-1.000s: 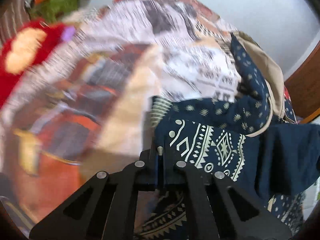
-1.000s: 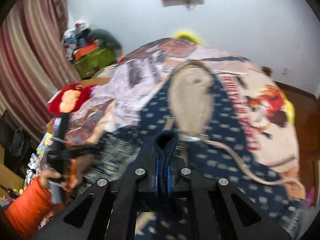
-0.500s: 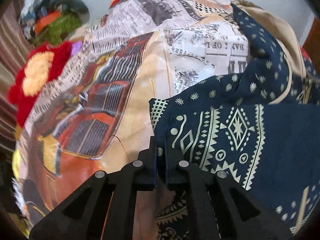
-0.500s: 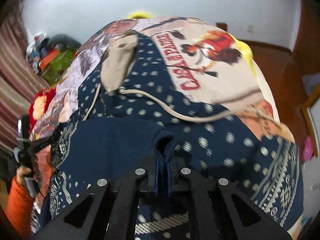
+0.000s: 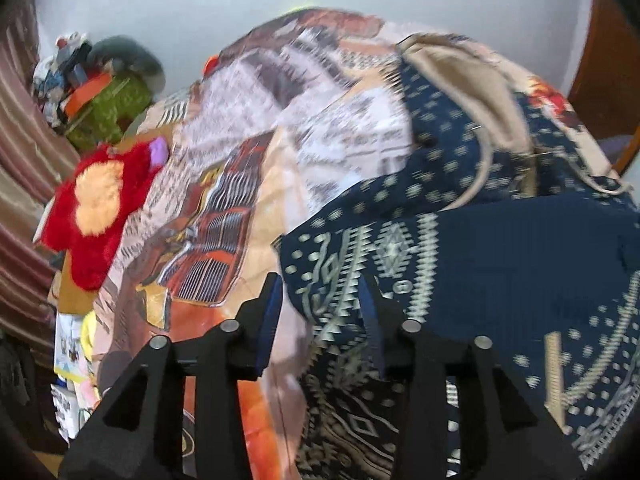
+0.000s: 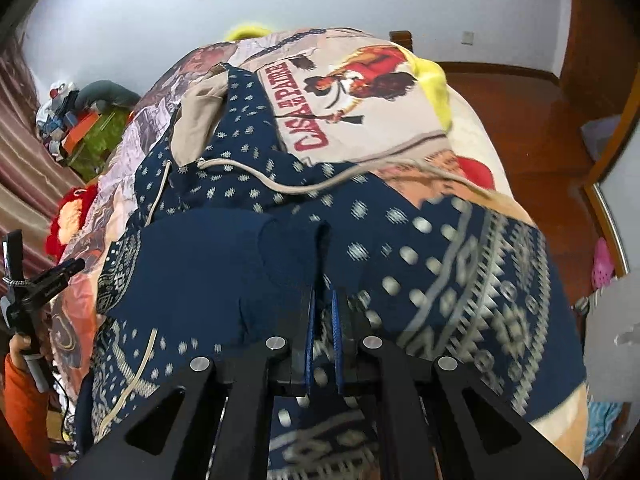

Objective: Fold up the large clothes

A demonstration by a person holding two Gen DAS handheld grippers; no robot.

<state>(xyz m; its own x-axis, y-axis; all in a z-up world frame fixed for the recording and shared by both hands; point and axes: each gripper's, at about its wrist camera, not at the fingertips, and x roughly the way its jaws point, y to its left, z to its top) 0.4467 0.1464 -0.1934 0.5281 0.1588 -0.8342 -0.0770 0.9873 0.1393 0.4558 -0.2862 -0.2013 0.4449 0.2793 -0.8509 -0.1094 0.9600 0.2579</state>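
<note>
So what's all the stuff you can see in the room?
Hoodie: one, navy with cream patterns, spread on the bed, tan-lined hood at the far end.
Bedspread: one, cream with printed pictures, covering the bed.
Plush toy: one, red and orange, left of the bed.
Clutter pile: one, green and orange, in the far left corner.
Curtain: one, striped maroon, on the left.
Left gripper: black, jaws opening over the hoodie's edge.
Right gripper: black, pinching a fold of the hoodie.
Sleeve: one, orange, lower left.
</note>
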